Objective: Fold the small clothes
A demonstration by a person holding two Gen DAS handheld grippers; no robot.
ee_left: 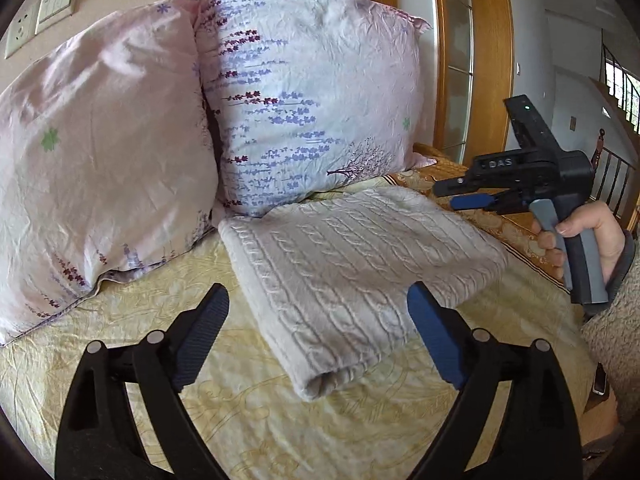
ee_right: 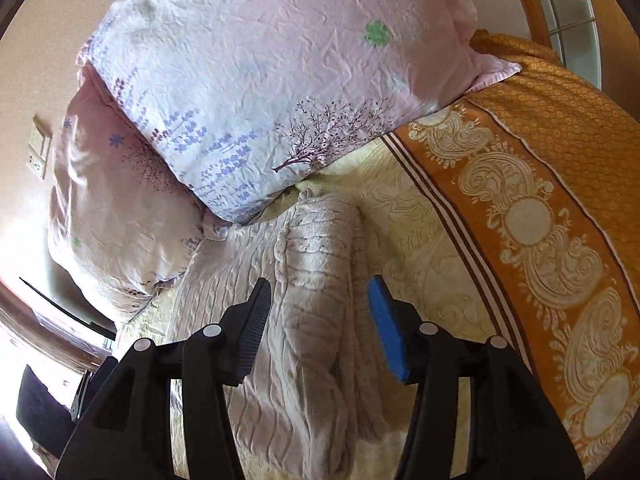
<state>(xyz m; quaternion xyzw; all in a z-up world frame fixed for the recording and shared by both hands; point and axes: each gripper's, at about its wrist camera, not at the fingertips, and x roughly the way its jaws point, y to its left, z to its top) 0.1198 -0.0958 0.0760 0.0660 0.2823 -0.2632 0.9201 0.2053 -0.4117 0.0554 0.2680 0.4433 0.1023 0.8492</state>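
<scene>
Left wrist view: right gripper [ee_left: 466, 201] reads "DAS" above folded knit [ee_left: 356, 276].

Pale cable-knit garment [ee_left: 352, 276], seemingly grey; lavender-printed pillow [ee_left: 316, 96].

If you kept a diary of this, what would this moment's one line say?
sweater: folded on bed, by pillows | left gripper: open, empty | right gripper: open, empty, over sweater

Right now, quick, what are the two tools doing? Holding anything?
Left tool: open, holding nothing, above the folded knit garment.
Right tool: open, holding nothing, above that same garment.
</scene>
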